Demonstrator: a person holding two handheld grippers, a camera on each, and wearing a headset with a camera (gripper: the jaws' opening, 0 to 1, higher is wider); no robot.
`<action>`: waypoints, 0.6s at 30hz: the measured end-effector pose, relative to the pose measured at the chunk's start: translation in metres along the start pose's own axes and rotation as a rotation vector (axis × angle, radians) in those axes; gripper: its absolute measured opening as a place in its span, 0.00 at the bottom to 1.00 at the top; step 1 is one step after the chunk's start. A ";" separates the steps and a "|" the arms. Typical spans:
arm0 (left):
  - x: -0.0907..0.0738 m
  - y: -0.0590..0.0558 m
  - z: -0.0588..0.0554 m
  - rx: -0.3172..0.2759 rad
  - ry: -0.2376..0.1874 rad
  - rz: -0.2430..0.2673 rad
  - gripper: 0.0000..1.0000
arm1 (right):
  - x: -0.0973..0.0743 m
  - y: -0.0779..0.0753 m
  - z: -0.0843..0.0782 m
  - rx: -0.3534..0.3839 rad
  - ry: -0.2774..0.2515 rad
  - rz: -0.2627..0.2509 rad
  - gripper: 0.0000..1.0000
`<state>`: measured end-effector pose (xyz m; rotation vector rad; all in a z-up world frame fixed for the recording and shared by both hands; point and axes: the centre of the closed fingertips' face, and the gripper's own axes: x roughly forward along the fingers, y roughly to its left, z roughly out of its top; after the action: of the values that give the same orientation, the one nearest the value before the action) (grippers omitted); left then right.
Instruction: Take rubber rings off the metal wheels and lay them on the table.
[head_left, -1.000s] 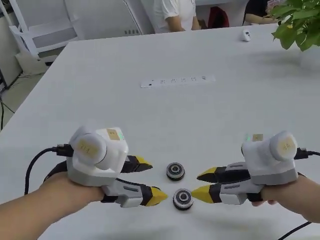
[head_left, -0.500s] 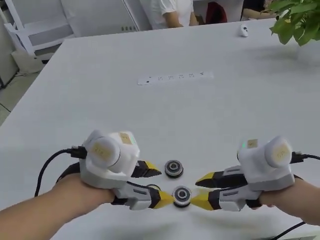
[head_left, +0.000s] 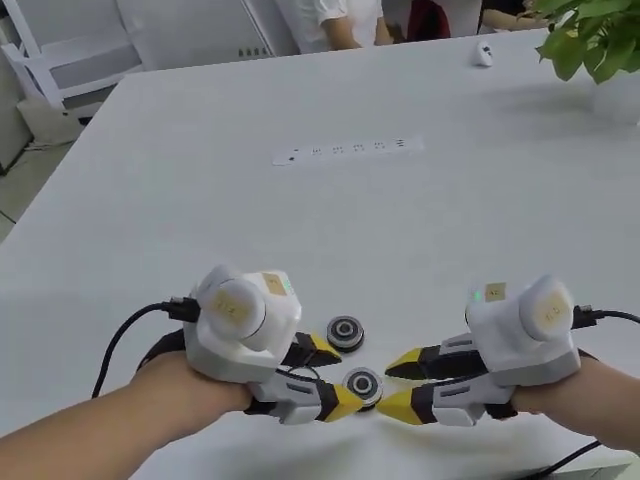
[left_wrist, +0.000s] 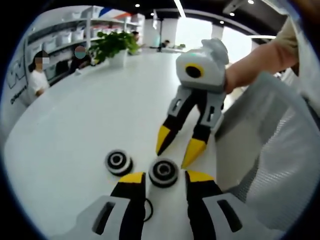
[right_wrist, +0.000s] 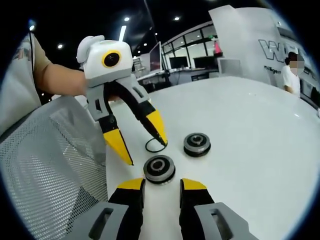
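Two metal wheels with black rubber rings lie flat on the white table (head_left: 200, 200). The near wheel (head_left: 362, 384) sits between the tips of both grippers; the far wheel (head_left: 345, 332) lies just behind it. My left gripper (head_left: 338, 378) comes in from the left, open, its yellow tips on either side of the near wheel (left_wrist: 163, 171). My right gripper (head_left: 390, 383) faces it from the right, open, with the same wheel (right_wrist: 159, 169) just ahead of its tips. A loose thin black ring (right_wrist: 156, 145) lies on the table under the left gripper's jaws.
A white power strip (head_left: 347, 150) lies mid-table. A potted plant (head_left: 590, 40) and a small white object (head_left: 483, 55) stand at the far right. A person sits at the far edge. A mesh chair back (right_wrist: 50, 165) is close to the table's near edge.
Both grippers have closed in on the near wheel, the left one moving right until its tips flank it. The wheels have stayed put; the head camera shifted slightly.
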<state>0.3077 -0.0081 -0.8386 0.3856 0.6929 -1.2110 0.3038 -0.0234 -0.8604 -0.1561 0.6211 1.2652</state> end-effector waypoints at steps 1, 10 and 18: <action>0.002 -0.001 0.000 0.001 0.003 -0.003 0.31 | 0.000 0.000 0.000 -0.001 0.002 0.001 0.24; 0.011 -0.002 0.000 0.001 0.012 -0.013 0.26 | 0.001 0.001 -0.002 -0.010 0.004 0.004 0.24; 0.015 -0.001 0.000 0.016 0.016 -0.003 0.20 | 0.001 0.001 -0.001 -0.008 -0.002 0.003 0.24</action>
<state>0.3090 -0.0193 -0.8488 0.4079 0.6980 -1.2182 0.3029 -0.0225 -0.8622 -0.1609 0.6145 1.2703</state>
